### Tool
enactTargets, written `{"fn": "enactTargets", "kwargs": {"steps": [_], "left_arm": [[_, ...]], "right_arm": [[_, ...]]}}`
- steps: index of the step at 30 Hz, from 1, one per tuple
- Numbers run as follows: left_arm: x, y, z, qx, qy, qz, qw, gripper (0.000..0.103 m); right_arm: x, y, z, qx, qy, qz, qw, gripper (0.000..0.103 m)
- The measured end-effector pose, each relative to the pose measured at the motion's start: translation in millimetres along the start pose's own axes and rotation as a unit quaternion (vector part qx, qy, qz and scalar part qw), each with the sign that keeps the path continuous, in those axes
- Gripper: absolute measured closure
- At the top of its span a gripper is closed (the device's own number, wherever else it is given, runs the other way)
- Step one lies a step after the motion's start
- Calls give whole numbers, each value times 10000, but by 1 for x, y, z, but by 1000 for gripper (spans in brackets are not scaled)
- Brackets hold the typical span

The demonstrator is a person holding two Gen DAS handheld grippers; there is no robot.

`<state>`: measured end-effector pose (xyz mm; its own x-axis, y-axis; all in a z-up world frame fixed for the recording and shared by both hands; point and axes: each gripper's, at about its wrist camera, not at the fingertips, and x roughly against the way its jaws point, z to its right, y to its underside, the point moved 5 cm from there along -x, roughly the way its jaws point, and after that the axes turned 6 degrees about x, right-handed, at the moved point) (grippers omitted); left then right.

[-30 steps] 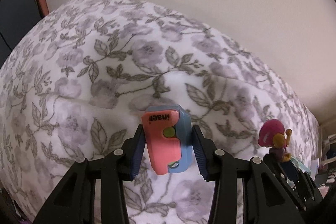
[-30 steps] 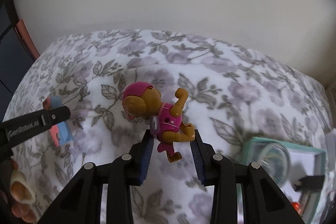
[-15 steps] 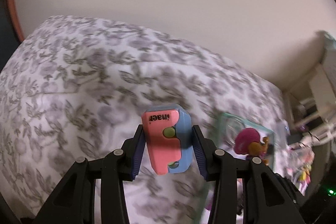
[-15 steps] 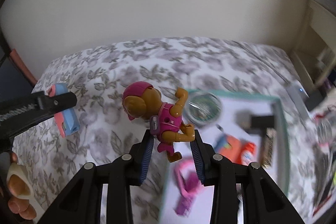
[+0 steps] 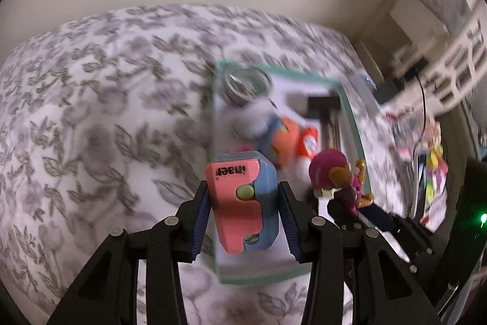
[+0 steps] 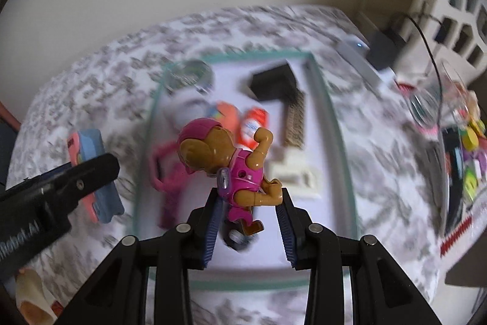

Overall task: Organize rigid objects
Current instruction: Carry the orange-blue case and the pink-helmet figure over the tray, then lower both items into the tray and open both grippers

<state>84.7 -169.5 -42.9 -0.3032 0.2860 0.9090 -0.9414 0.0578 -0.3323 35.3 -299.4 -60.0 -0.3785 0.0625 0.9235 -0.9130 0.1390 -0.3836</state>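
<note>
A pink-and-blue block (image 5: 242, 203) and a pink-helmeted brown pup figure (image 6: 226, 169) hang above the teal-rimmed tray (image 6: 331, 124).

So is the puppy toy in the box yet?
Not yet. The puppy toy is up in the air, pinched in the right gripper, over the box where other toys already lie.

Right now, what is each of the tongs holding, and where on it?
The left tongs clamp the pink-and-blue toy block across its two sides. The right tongs grip the pink dog figure at its lower body.
</note>
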Motion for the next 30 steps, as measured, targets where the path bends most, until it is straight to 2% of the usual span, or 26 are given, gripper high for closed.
{"fn": "enactTargets", "kwargs": {"steps": [6,11,19,21,23,25,26,29,30], "left_arm": [[-22,30,22,-403,-120,-346,9985,57],[-37,45,23,-463,-163,-555,9973,57],[-35,50,14,-354,-179,-535,9978,57],[-30,51,13,-366,-178,-483,9980,57],[-26,52,11,-376,-220,-387,9983,54],[-22,53,8,-375,-282,-304,9984,40],[-20,54,5,-368,-327,-258,9985,38],[-12,55,-4,-319,-467,-144,9983,36],[-10,56,-8,-285,-515,-101,9982,28]], "right_arm": [[-18,27,23,-222,118,-487,9985,65],[-23,33,26,-286,69,-606,9977,65],[-21,37,27,-308,92,-664,9973,64],[-19,38,27,-319,54,-635,9975,58],[-15,40,26,-317,41,-579,9978,52],[-10,41,26,-324,12,-532,9981,50],[-8,41,25,-332,-11,-501,9982,49],[-1,42,22,-323,-78,-390,9987,38],[1,42,21,-302,-85,-347,9989,34]]}}
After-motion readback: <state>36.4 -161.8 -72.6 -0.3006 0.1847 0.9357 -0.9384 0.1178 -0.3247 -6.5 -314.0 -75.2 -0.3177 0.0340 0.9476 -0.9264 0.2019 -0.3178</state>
